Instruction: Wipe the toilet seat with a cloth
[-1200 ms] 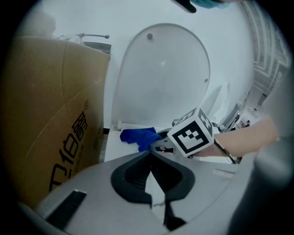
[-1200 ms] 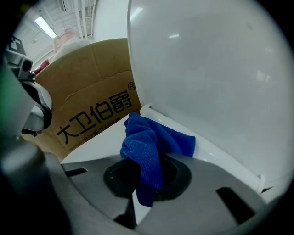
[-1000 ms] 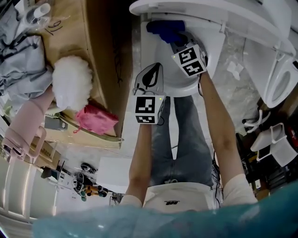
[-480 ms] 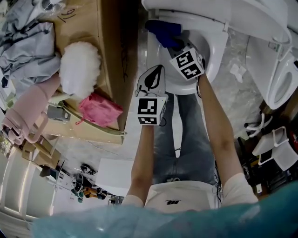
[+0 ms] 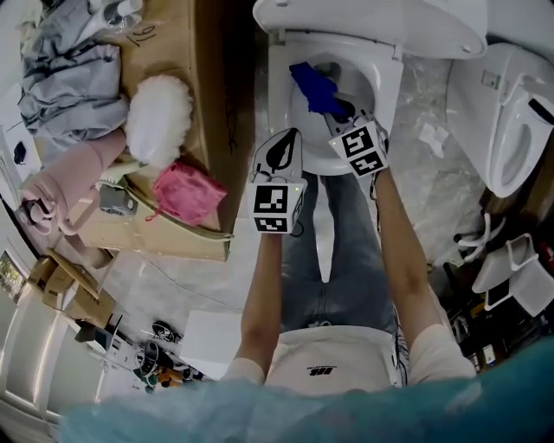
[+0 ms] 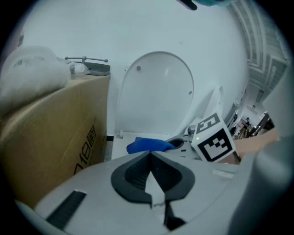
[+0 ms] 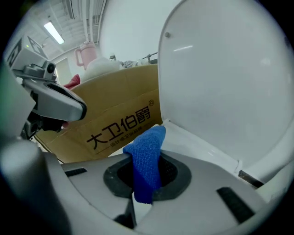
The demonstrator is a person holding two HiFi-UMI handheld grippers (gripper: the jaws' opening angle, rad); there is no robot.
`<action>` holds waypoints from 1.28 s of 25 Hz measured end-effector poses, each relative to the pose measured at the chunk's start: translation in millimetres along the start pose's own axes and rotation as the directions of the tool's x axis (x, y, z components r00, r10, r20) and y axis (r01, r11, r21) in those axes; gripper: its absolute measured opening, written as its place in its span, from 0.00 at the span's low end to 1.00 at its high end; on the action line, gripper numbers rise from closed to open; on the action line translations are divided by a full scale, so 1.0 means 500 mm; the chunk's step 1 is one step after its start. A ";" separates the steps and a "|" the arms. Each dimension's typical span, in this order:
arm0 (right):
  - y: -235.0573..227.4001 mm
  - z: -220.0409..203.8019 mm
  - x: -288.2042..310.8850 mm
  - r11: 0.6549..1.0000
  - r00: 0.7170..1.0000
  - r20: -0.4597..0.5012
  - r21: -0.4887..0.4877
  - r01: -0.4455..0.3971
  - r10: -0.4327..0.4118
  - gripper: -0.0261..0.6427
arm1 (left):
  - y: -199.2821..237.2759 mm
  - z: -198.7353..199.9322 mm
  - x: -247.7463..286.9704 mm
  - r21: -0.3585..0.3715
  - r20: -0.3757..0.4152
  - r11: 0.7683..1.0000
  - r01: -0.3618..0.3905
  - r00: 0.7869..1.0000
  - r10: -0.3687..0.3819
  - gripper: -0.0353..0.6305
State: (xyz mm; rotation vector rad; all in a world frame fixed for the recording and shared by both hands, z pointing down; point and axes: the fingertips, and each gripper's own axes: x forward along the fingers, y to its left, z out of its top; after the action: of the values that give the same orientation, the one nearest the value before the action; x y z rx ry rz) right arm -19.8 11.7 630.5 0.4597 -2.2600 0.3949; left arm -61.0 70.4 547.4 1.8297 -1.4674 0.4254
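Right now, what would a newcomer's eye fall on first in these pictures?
The bright blue cloth stands out most: the right gripper is shut on it over the white toilet, whose lid is raised. To the left, a white fluffy object and a pink bundle lie on a cardboard box.

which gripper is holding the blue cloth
The right gripper: it is shut on the blue cloth. The left gripper is shut too, but with nothing between its jaws.
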 end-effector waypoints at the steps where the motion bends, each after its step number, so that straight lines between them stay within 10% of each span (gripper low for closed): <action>1: -0.001 0.007 -0.020 1.000 1.000 0.006 0.004 0.008 -0.008 0.07 | -0.007 0.007 -0.005 0.004 0.002 1.000 0.004 1.000 -0.004 0.07; 32: 0.077 0.358 -0.788 0.963 0.912 0.312 0.142 0.231 -0.265 0.07 | -0.340 0.448 -0.412 0.273 0.166 0.951 0.142 0.967 -0.192 0.07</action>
State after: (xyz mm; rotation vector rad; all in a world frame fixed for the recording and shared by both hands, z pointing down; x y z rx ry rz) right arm 97.3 49.9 213.7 0.9163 -2.4653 0.3201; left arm -3.4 64.8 203.6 2.2397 -1.4181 0.3793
